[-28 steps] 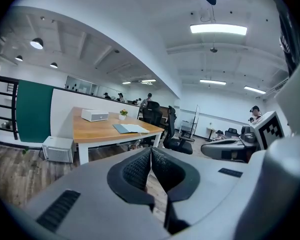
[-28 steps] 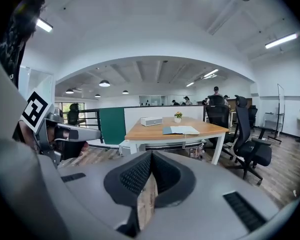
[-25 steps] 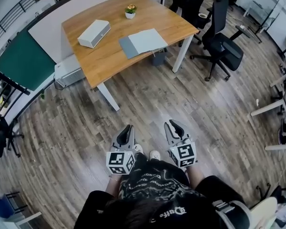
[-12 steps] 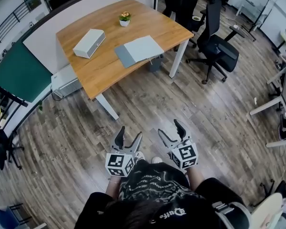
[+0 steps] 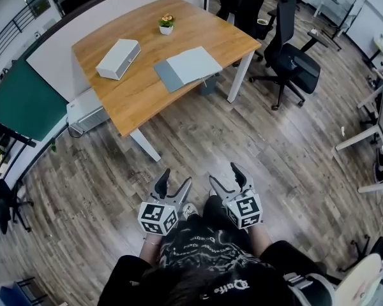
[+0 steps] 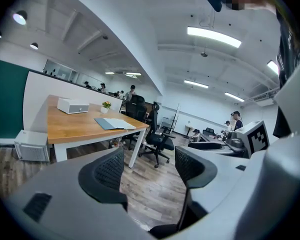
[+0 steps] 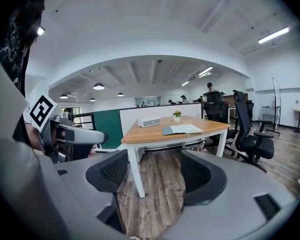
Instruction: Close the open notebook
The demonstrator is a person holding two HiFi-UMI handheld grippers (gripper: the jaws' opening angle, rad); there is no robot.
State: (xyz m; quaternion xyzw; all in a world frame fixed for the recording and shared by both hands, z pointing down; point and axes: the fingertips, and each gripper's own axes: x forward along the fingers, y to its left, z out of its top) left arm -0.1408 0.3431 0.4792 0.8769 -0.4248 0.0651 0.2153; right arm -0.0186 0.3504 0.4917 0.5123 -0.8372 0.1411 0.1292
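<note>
Notebook (image 5: pixel 187 67) is lying open and flat on the wooden table (image 5: pixel 140 104), near its front edge, beside the white box (image 5: pixel 118 58). Its long axis is running roughly along that front edge, with the grey half pointing toward the box and the pale pages toward the office chair (image 5: pixel 298 65). Left gripper (image 5: pixel 176 177) and right gripper (image 5: pixel 224 173) are hovering side by side close to the person's body, over the plank floor and well apart from the table, both aiming toward it and tilting slightly downward. Jaws of each have just been opening and are standing wide, nothing between them.
</note>
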